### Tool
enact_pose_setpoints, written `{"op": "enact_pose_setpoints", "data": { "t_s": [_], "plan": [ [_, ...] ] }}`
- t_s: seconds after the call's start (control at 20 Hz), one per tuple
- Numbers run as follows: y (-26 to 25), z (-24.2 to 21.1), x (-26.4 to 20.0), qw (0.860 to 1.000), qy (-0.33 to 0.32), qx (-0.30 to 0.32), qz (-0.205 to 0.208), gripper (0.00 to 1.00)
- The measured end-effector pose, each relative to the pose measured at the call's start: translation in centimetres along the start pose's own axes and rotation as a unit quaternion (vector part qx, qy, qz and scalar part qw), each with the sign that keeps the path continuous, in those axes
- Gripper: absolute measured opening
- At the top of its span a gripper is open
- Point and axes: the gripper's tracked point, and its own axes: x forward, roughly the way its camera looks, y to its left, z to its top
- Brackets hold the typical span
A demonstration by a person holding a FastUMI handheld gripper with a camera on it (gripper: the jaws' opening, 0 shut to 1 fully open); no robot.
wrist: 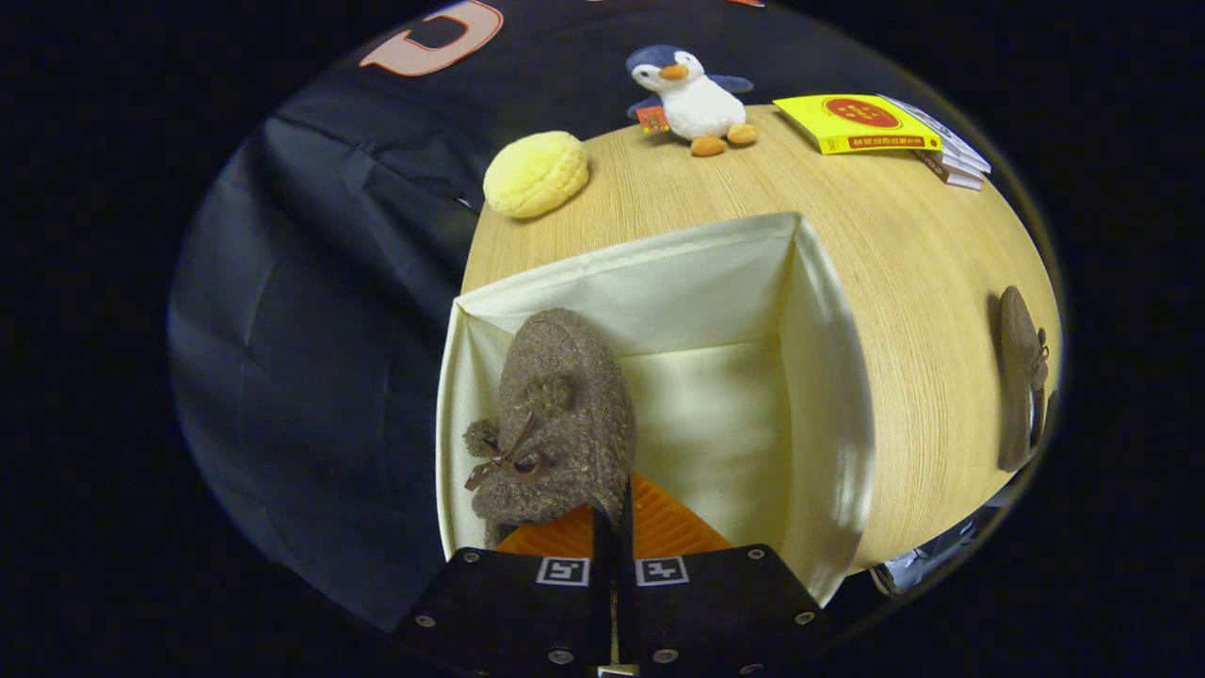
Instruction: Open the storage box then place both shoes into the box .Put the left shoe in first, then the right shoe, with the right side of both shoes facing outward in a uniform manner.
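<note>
The gripper (614,527) is clamped on the heel rim of a fuzzy brown shoe (555,424), hanging inside the open storage box (819,377). It looks light and soft, so the thin rim is the sensible hold. The other shoe (1021,377) lies on the table (904,245) well apart from the box.

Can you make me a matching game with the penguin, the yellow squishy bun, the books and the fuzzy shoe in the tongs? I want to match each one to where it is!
1. toy penguin
2. yellow bun
3. stack of books
4. shoe in the tongs

A. over the open box
B. by the table's edge near the black cloth
C. between bun and books
D. beyond the box, right of the penguin

Pairs: 1-C, 2-B, 3-D, 4-A

The tongs pinch the shoe's heel edge.
</note>
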Motion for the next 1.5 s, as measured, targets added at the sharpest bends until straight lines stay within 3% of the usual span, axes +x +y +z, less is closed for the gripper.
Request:
{"op": "enact_pose_setpoints", "data": {
  "t_s": [0.25, 0.4, 0.6, 0.8, 1.05, 1.3, 1.5],
  "plan": [
    [-0.6, -1.4, 2.5, 0.999, 0.034, -0.002, -0.014, 0.09],
    [-0.1, -1.9, 2.6, 0.999, 0.041, -0.019, 0.005, 0.09],
    [-0.5, -2.2, 1.4, 0.997, 0.056, -0.027, 0.035, 0.24],
    [-0.2, -1.4, -2.6, 0.993, 0.05, -0.015, 0.105, 0.37],
    [-2.3, 2.1, -10.2, 0.985, -0.035, -0.069, 0.156, 0.59],
    [-10.0, 5.2, -14.8, 0.976, -0.121, -0.119, 0.137, 0.8],
    [-19.0, 6.3, -16.1, 0.975, -0.158, -0.135, 0.074, 0.92]
  ]
}}
